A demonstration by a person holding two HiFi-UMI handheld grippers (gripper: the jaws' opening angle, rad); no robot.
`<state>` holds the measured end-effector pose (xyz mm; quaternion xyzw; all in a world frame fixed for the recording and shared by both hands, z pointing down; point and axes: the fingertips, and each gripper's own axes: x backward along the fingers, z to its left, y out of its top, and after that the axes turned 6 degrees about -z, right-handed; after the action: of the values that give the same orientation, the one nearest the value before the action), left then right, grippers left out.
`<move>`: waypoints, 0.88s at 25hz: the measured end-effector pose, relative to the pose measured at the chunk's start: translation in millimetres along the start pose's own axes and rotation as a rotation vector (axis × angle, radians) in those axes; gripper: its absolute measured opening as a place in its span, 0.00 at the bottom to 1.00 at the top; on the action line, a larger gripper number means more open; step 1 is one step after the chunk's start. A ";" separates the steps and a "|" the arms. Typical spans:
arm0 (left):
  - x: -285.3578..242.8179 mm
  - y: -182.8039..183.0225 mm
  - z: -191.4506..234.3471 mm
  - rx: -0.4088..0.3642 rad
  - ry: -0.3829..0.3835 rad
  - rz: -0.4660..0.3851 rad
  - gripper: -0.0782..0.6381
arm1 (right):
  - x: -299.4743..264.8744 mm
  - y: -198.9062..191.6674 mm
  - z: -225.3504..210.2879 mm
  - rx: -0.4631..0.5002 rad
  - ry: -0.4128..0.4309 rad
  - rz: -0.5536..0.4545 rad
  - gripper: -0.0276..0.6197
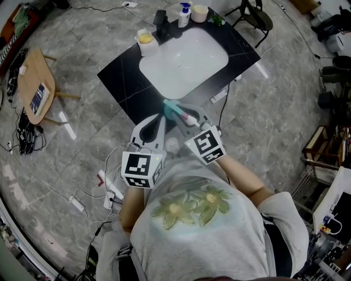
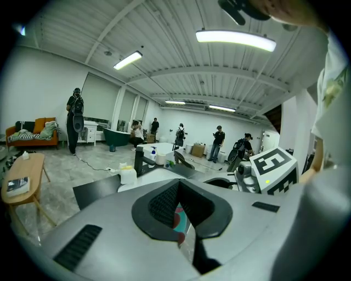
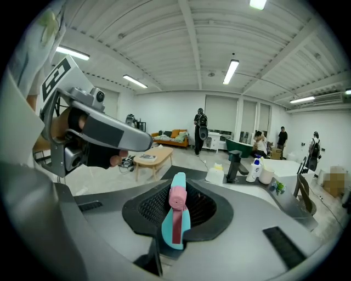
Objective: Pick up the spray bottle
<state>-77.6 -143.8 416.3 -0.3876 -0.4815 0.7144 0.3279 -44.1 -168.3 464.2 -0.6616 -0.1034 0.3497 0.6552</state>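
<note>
The spray bottle (image 1: 176,110) has a teal head and a pink nozzle and trigger. In the right gripper view the spray bottle (image 3: 176,219) stands upright between the black pads, its nozzle end toward the camera. My right gripper (image 1: 185,113) (image 3: 176,206) is shut on it, above the near edge of the black counter (image 1: 120,77). My left gripper (image 1: 162,117) (image 2: 184,219) hovers just left of the bottle with its jaws together. A sliver of the spray bottle (image 2: 178,217) shows through the thin slit between them. The bottle's body is hidden.
The counter holds a white sink (image 1: 184,57), a black faucet (image 1: 162,24), a white tub with a yellow top (image 1: 145,39), a pump bottle (image 1: 185,15) and a cup (image 1: 199,12). A wooden side table (image 1: 35,82) stands left. A power strip (image 1: 109,189) and cables lie on the floor.
</note>
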 end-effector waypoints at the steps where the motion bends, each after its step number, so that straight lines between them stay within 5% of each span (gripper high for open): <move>1: 0.6 0.1 -0.1 0.000 0.000 0.000 0.12 | 1.0 3.1 0.5 0.002 0.000 -0.005 0.16; 22: 12.2 5.2 3.2 -0.016 0.011 -0.022 0.12 | 19.0 61.6 10.9 -0.002 0.027 -0.106 0.16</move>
<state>-86.7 -136.7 409.3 -0.3888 -0.4898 0.7047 0.3351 -56.5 -155.7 401.2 -0.6604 -0.1299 0.3055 0.6735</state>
